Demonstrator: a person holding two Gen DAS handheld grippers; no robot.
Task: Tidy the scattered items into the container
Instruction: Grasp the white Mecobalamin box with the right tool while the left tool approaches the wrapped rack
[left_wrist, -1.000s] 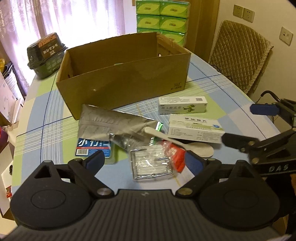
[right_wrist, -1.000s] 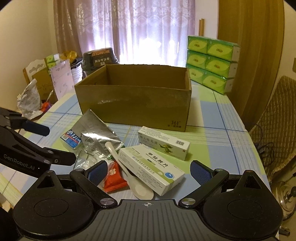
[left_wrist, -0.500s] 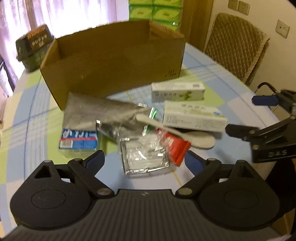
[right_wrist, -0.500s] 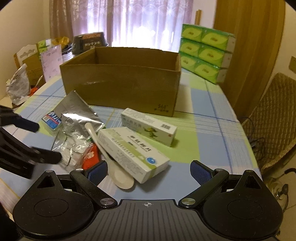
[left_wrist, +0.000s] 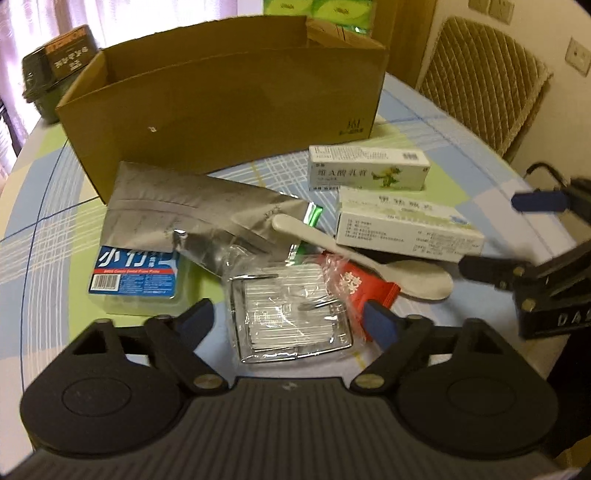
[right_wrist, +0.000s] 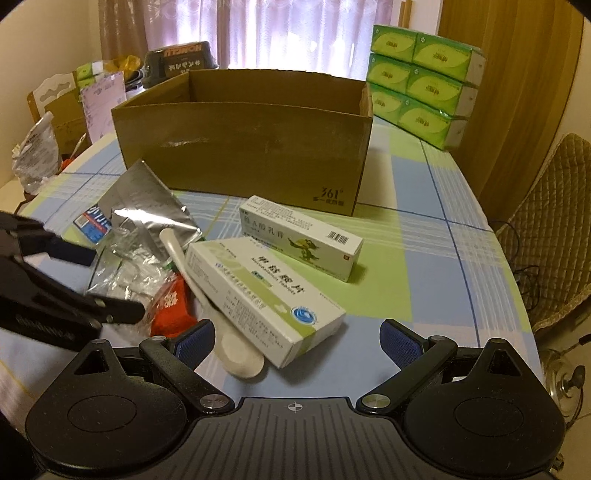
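An open cardboard box (left_wrist: 229, 110) (right_wrist: 243, 147) stands on the checked tablecloth. In front of it lie a silver foil pouch (left_wrist: 177, 218), a blue packet (left_wrist: 135, 271), a clear packet of white sticks (left_wrist: 288, 317), a red sachet (left_wrist: 354, 284), a white spoon (left_wrist: 354, 258) and two medicine boxes (right_wrist: 299, 236) (right_wrist: 266, 291). My left gripper (left_wrist: 288, 321) is open, its fingers on either side of the clear packet. My right gripper (right_wrist: 297, 339) is open just short of the larger medicine box, whose near corner lies between the fingers. Each gripper shows in the other's view (left_wrist: 513, 232) (right_wrist: 99, 284).
Green tissue packs (right_wrist: 421, 88) are stacked behind the box at the right. A quilted chair (left_wrist: 480, 85) stands beyond the table's right edge. A dark tub (left_wrist: 55, 70) and bags (right_wrist: 37, 155) crowd the far left. Bare cloth (right_wrist: 424, 258) lies right of the medicine boxes.
Both grippers have moved forward and lower toward the pile. The left one has closed in on the clear packet, the right one on the larger medicine box. Both stay open.
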